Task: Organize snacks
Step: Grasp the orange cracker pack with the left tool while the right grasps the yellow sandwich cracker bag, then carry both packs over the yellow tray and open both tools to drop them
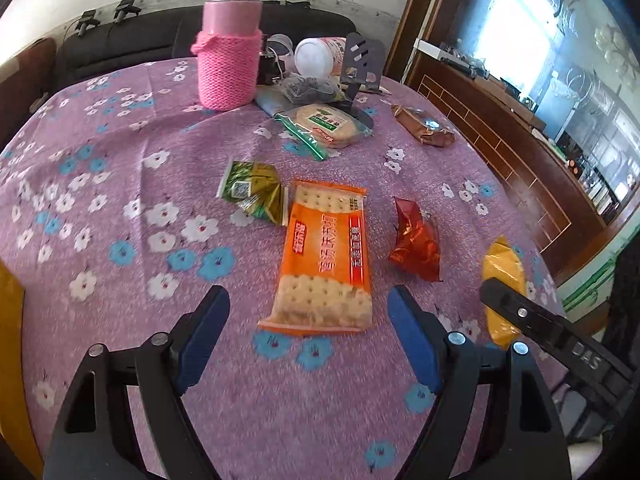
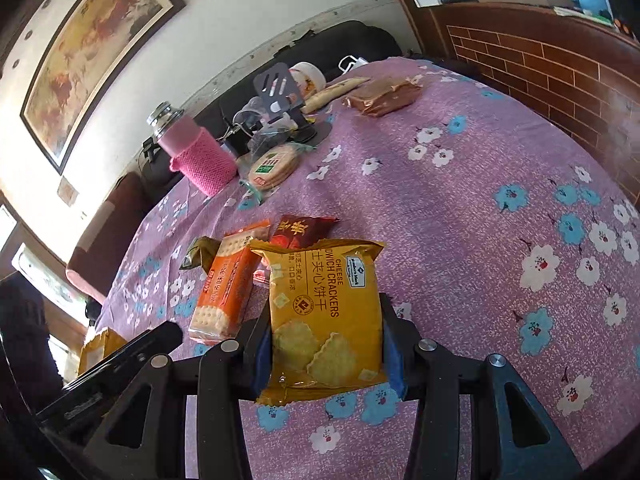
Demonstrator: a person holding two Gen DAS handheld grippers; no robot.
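On the floral tablecloth (image 1: 120,152), our left gripper (image 1: 308,336) hovers with jaws spread wide and empty, bracketing the orange soda-cracker pack (image 1: 326,256) at its 12 o'clock, seemingly lining up a grab. Our right gripper (image 2: 326,344) clamps the yellow cheese sandwich crackers (image 2: 326,316) flat between its pads. Only the right view shows that pack's label and the framed painting (image 2: 92,52) at 10 o'clock.
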